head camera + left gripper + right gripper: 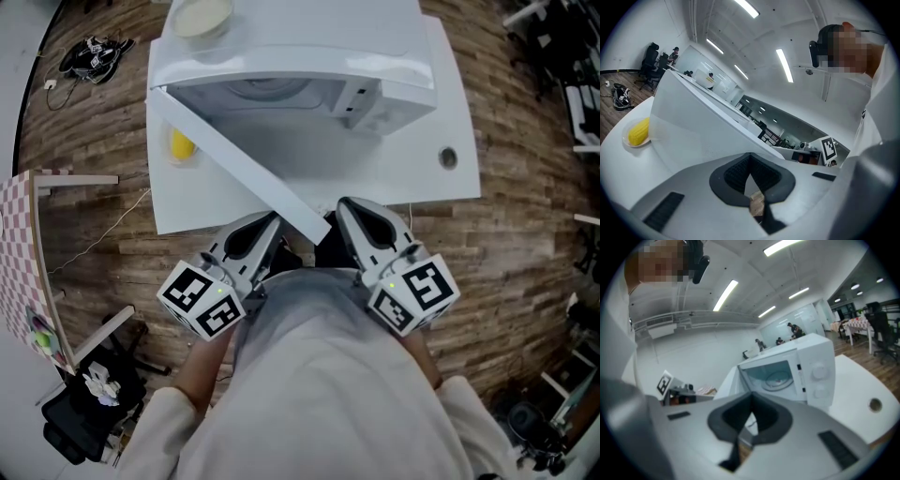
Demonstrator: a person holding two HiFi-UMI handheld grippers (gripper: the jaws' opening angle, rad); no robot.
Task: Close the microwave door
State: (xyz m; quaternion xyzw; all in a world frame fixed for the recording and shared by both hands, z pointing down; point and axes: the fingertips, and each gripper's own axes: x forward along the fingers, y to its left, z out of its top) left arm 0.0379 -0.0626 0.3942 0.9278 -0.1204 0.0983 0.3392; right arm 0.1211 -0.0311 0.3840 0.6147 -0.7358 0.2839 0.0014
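Note:
A white microwave (309, 56) stands on a white table (450, 112), its door (234, 155) swung wide open toward me, the free end near the table's front edge. My left gripper (270, 223) is shut and empty just left of the door's free end. My right gripper (349, 206) is shut and empty just right of it. In the left gripper view the door (703, 126) fills the middle, beyond the shut left gripper (750, 173). The right gripper view looks past the shut right gripper (751, 416) into the open microwave (806, 371) and its glass turntable (776, 379).
A yellow corn cob (181, 145) lies on a small plate left of the microwave, behind the door. A cream bowl (202, 17) sits on top of the microwave. The table has a cable hole (447, 157) at the right. A checked table (14, 244) stands at the left.

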